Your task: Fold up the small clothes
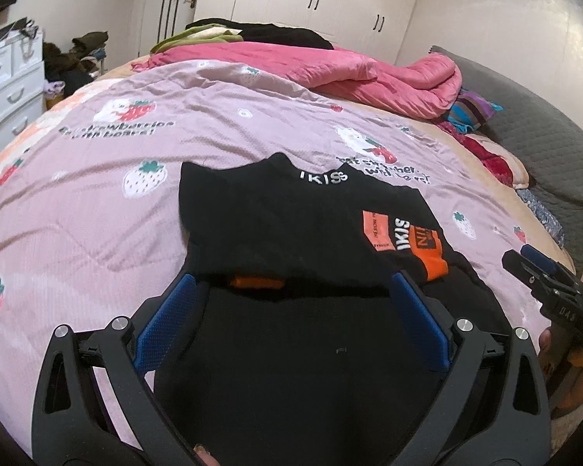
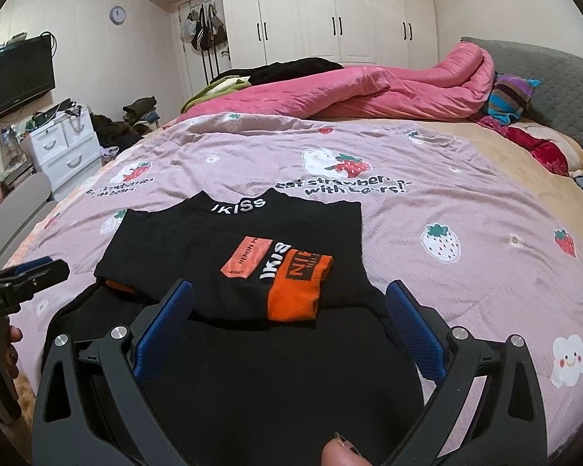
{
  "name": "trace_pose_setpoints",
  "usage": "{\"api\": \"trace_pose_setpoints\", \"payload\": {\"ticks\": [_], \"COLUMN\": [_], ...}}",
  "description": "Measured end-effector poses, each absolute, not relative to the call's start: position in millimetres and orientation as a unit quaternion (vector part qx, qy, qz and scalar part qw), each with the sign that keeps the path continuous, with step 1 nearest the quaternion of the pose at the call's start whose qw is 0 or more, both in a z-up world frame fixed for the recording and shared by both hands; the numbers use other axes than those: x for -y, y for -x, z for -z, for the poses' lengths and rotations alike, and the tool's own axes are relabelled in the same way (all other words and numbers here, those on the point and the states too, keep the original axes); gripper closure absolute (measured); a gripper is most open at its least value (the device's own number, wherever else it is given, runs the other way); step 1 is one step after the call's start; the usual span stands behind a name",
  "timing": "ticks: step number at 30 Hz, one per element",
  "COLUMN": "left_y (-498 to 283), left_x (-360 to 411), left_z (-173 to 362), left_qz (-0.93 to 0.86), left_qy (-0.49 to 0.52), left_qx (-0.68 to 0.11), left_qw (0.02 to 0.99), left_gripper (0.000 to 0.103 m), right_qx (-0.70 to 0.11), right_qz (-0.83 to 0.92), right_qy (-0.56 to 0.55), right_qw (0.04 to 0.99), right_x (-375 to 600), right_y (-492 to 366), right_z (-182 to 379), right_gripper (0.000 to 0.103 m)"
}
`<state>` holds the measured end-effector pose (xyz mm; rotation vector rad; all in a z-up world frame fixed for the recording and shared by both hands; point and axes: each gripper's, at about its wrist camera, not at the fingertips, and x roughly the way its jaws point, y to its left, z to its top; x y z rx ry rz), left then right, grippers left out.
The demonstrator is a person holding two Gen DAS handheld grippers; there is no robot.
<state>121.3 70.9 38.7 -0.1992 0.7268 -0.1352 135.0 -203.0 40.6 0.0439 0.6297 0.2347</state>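
On the left, the left claw (image 1: 293, 291) hangs with its blue pads (image 1: 163, 322) spread apart, empty, just above the near part of the black garment (image 1: 291, 233). That garment lies partly folded on the bed's pink strawberry-print cover (image 1: 97, 209), its white-lettered collar (image 2: 239, 206) toward the far side and an orange cuff (image 2: 295, 291) folded on top. On the right, the right claw (image 2: 289, 299) likewise stands wide apart over the garment's near edge, gripping nothing.
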Motion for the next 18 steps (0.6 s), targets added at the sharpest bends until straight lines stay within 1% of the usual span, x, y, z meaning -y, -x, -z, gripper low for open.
{"api": "trace_pose_setpoints", "payload": {"ticks": [18], "left_y": [-74], "left_x": [-86], "left_z": [-30], "left_qz": [0.029], "left_qy": [0.119], "left_qx": [-0.359], "left_qw": [0.925], "left_gripper": [0.009], "right_qx": [-0.312], "right_qz": [-0.108], "right_qy": [-0.026], "right_qw": [0.944], "right_x": [233], "right_y": [-101], "right_z": [-37], "right_gripper": [0.004]}}
